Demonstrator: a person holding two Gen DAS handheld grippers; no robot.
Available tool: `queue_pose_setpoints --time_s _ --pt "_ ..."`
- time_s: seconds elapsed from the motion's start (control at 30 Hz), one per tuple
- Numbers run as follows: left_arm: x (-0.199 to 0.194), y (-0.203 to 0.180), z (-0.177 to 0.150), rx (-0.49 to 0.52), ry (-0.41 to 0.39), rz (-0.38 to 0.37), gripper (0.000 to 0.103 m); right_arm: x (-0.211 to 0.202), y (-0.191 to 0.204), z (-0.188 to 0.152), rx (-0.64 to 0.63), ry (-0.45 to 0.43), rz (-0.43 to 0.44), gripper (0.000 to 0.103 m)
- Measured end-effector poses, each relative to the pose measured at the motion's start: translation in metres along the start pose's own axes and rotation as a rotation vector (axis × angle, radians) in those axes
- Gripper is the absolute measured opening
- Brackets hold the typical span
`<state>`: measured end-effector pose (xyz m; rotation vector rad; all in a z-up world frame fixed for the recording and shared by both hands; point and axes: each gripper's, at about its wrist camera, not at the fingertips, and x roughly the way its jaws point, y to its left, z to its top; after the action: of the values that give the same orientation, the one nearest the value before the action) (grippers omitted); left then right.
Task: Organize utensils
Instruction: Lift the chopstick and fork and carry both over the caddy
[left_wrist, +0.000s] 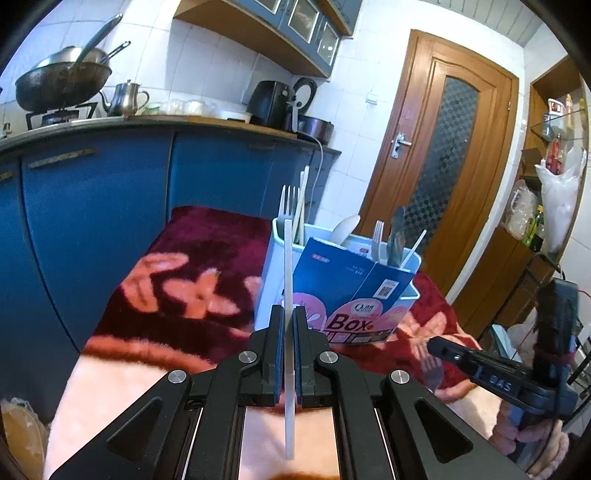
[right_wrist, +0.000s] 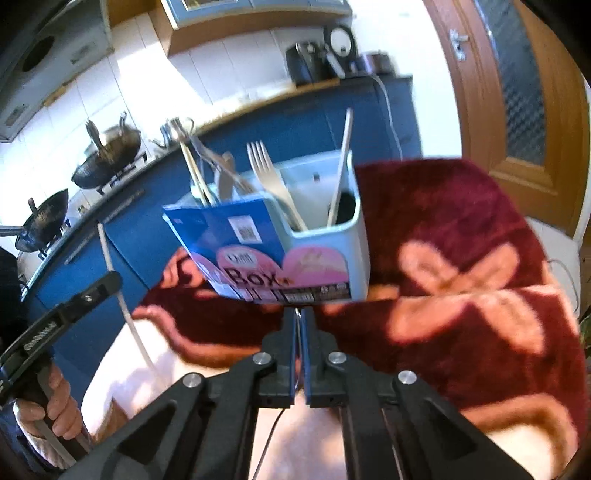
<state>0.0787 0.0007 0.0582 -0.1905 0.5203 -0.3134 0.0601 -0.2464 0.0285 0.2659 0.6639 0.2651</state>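
Left claw (left_wrist: 289, 325) angled down, clamping white stick (left_wrist: 288, 280) upright; right claw (right_wrist: 299, 325) angled down, pinching metal fork (left_wrist: 431, 371).

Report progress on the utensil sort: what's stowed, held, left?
Done: forks, chopsticks and a spoon stand in the blue holder. In hand: left gripper is shut on a thin white utensil, right gripper on a metal fork. Left: both need dropping in; no loose utensils show on the blanket.
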Motion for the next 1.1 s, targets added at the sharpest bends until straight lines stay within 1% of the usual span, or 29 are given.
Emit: queue_pose_setpoints --time_s 0.23,0.37,0.5,0.67,0.9,0.97,1.1 --pt "-0.012 -0.006 0.013 0.014 -0.058 -0.003 0.004 -0.040 0.022 0.000 -0.090 -0.153 -0.073 0.004" --pt "-0.018 -0.012 0.029 0.048 -0.104 -0.001 0.004 -0.056 0.029 0.004 -0.108 -0.233 -0.106 0.004" --pt "-0.019 -0.016 0.046 0.078 -0.155 0.006 0.004 -0.067 0.032 0.009 -0.107 -0.290 -0.125 0.004" --pt "-0.017 -0.017 0.074 0.095 -0.245 0.017 0.004 -0.072 0.032 0.012 -0.101 -0.318 -0.142 0.004" --pt "-0.006 -0.014 0.109 0.070 -0.352 0.031 0.004 -0.074 0.028 0.017 -0.091 -0.342 -0.162 0.004" --pt "0.002 -0.015 0.116 0.068 -0.376 0.031 0.004 -0.074 0.028 0.017 -0.089 -0.345 -0.165 0.004" --pt "0.017 -0.017 0.119 0.069 -0.408 0.039 0.004 -0.074 0.024 0.019 -0.081 -0.354 -0.173 0.004"
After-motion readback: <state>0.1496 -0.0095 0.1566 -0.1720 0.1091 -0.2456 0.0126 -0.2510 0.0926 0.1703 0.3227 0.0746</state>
